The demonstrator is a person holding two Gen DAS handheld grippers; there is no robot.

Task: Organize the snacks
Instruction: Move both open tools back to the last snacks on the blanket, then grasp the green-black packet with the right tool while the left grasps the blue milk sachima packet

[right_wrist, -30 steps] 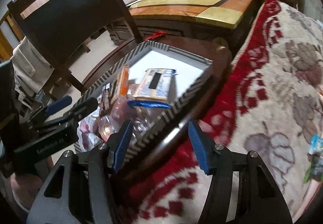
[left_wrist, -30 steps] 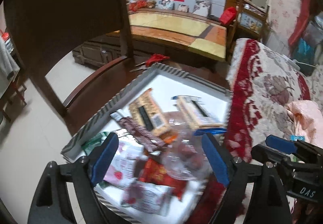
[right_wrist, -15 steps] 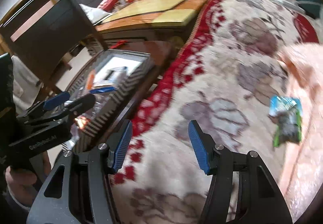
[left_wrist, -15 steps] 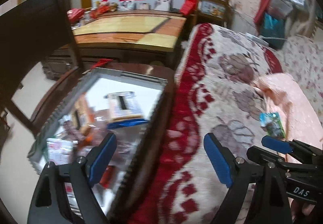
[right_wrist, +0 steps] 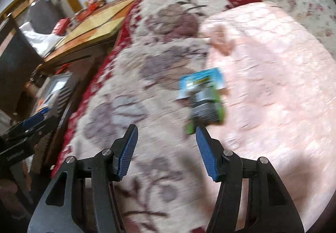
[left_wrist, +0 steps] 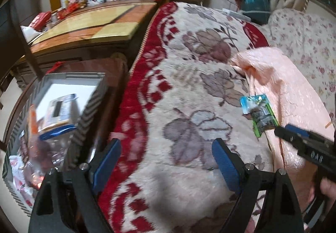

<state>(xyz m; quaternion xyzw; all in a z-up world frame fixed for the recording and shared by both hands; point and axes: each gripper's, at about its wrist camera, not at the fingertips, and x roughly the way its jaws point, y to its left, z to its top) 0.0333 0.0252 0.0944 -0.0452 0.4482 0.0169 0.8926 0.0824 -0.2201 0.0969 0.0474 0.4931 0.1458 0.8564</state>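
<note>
A blue and green snack packet (right_wrist: 202, 100) lies on the bed where the floral blanket meets the pink quilt; the left wrist view shows the packet (left_wrist: 259, 114) at the right. My right gripper (right_wrist: 167, 135) hovers just short of it with nothing between its fingers, its jaws opening. My left gripper (left_wrist: 167, 155) stands open and empty over the floral blanket. At the left, a striped tray (left_wrist: 90, 104) on a dark round table holds several snack packs (left_wrist: 58, 113).
The floral blanket (left_wrist: 189, 90) covers most of the bed, and the pink quilt (right_wrist: 273, 90) lies to its right. Beside the bed stands a long wooden table (left_wrist: 84, 29). A dark chair back (right_wrist: 14, 58) stands at the far left.
Both grippers have swung right, from over the snack tray to over the bed. The blue and green packet has come into view and now lies near the right gripper's tips. The right jaws stand wider.
</note>
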